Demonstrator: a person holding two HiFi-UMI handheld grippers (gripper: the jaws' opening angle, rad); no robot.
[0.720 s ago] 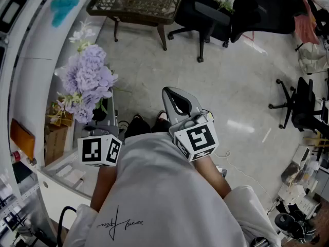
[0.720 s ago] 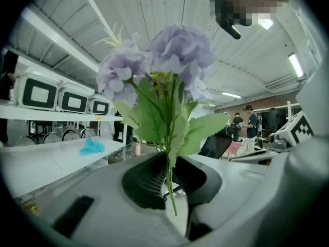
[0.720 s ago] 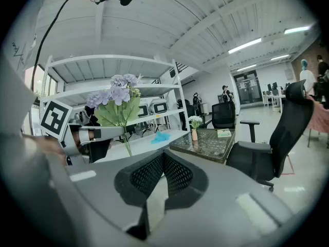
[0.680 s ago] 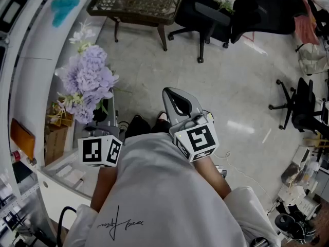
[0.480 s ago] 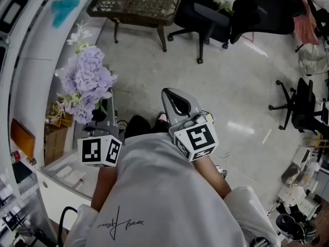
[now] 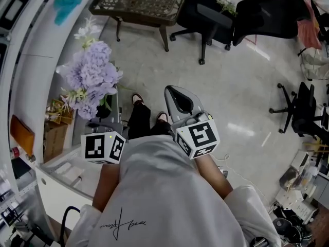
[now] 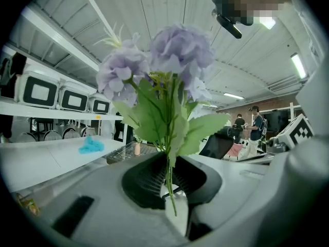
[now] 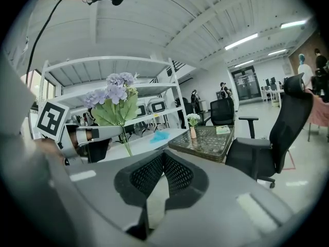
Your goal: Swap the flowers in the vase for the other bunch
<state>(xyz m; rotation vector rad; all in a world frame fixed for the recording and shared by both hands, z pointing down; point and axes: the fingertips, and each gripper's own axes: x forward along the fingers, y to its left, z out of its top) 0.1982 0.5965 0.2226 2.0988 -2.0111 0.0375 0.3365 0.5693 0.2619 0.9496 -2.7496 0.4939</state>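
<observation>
One bunch was in hand: your left tongs (image 7: 169,188) pinched the lilac hydrangea bunch (image 7: 169,66) by its stems, your right tongs (image 8: 163,161) were pressed together empty, and the small pink vase (image 8: 193,132) on the far dark wicker table (image 8: 205,144) apparently still held white flowers (image 8: 193,119).

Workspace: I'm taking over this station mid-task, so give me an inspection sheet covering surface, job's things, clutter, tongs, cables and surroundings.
Surface: white counter at the left; mesh-top table ahead.
Job's things: purple bunch held upright; vase with white flowers stands on the table.
Clutter: teal cloth on the counter; brown box below the bunch.
Tongs: left tongs shut on the purple bunch's stem; right tongs shut, empty.
Cables: black cable by the person's left side.
Surroundings: office chairs; people standing far off.
</observation>
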